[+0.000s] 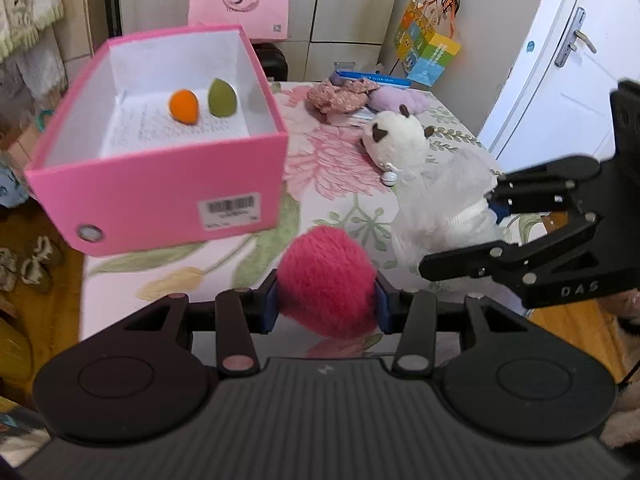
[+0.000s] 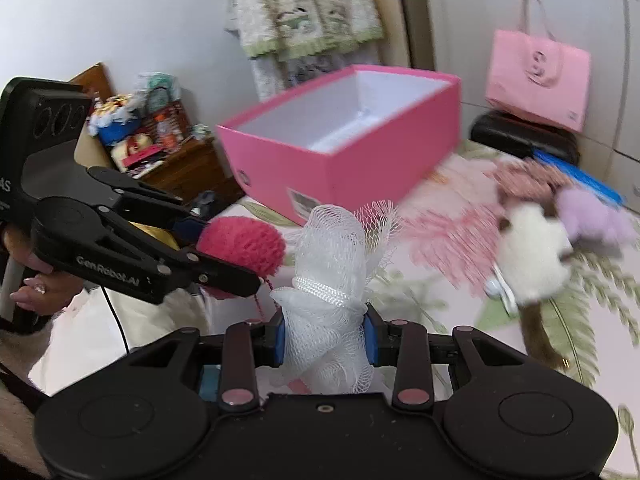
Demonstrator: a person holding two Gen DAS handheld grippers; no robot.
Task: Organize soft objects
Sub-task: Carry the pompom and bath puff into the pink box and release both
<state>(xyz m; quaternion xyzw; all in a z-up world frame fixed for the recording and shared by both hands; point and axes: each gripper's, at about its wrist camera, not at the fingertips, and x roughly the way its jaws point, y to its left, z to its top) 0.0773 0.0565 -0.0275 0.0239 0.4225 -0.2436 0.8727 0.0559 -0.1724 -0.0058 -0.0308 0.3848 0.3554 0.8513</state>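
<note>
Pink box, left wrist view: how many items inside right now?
2. An orange sponge and a green sponge sit side by side on the floor of the pink box, toward its far end. The near wall hides part of the floor, so more may be there.

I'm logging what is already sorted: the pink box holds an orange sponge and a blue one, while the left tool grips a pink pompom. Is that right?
Not quite. The second sponge in the pink box is green, not blue; it sits beside the orange sponge. The left wrist view shows this. The left tool does grip the pink pompom.
</note>
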